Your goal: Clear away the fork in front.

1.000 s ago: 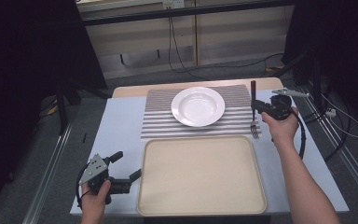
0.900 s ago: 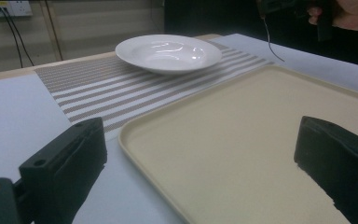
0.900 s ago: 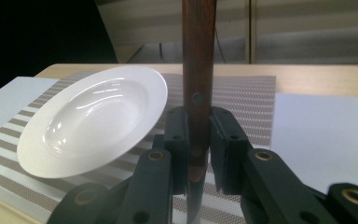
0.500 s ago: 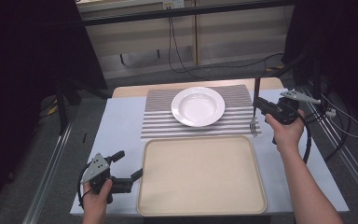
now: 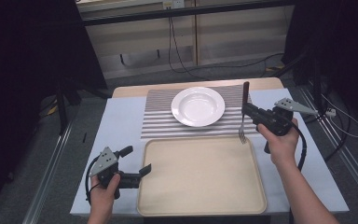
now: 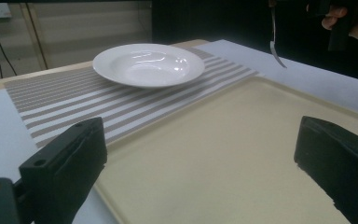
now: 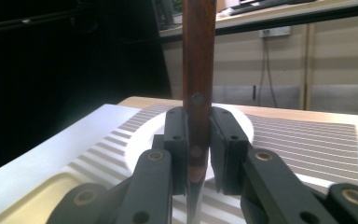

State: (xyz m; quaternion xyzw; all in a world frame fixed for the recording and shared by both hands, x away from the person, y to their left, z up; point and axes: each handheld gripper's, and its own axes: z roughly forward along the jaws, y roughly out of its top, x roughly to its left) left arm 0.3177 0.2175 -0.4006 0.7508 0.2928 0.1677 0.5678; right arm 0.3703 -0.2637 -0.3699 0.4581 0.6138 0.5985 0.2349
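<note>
Over at eight o'clock, the left hand-held gripper [image 5: 135,164] sits low by the tray's [image 5: 200,205] near-left corner, jaws spread wide apart and holding nothing; from its own camera the two black jaws straddle bare tray. Nothing risky there, unless it nudges the tray sideways.

Centre, toward twelve o'clock, the white plate [image 5: 198,106] rests on the striped placemat [image 5: 156,123], just beyond the tray's far rim.

Now three o'clock: the right hand-held gripper [image 5: 248,111] is clamped on the fork's [image 5: 243,122] wooden handle, fork hanging upright, tines down above the tray's far-right corner. Here's the worry, I'd say: it's a narrow pinch on a smooth handle, so the fork could swivel or slide through the pads. Lowered carelessly, the tines could catch the tray's raised rim or clip the plate.

The desk [image 5: 121,126] has a pale blue-white top, wood showing at the far edge. Beyond it: dim room, cables trailing on a grey floor, light panelled wall.
</note>
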